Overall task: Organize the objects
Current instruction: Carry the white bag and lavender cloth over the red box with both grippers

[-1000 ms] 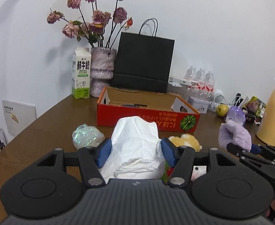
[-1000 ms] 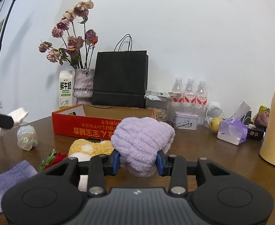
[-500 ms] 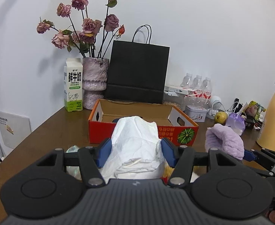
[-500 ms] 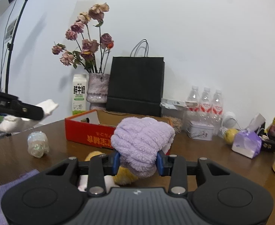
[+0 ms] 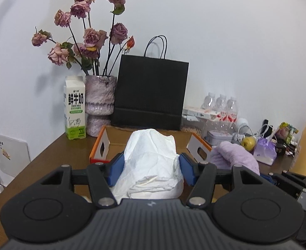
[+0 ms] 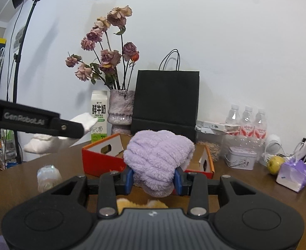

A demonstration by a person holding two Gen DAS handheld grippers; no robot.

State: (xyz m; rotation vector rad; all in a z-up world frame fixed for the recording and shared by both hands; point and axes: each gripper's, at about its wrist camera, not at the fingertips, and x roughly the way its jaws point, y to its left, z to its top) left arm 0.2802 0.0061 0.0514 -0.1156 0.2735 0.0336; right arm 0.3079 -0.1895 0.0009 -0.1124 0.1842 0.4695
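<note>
My left gripper point(image 5: 152, 169) is shut on a crumpled white cloth point(image 5: 151, 166), held in the air just before the open red cardboard box point(image 5: 103, 145). My right gripper point(image 6: 154, 178) is shut on a fluffy lilac towel point(image 6: 157, 156), also lifted, with the same box point(image 6: 99, 162) right behind it. In the left wrist view the lilac towel point(image 5: 234, 158) shows to the right. In the right wrist view the white cloth point(image 6: 84, 120) and the left tool's arm point(image 6: 28, 120) come in from the left. A yellow plush toy point(image 6: 140, 204) lies under the right gripper.
Behind the box stand a milk carton point(image 5: 74, 108), a vase of dried roses point(image 5: 99, 104) and a black paper bag point(image 5: 151, 95). Water bottles point(image 6: 246, 123), a tin point(image 6: 240, 158), an apple point(image 6: 275, 162) and a tissue pack point(image 6: 292, 175) crowd the right. A crumpled plastic bottle point(image 6: 48, 176) lies left.
Both grippers have risen and moved toward the red box, carrying the white cloth and the lilac towel. The plush toy and plastic bottle have dropped lower in view.
</note>
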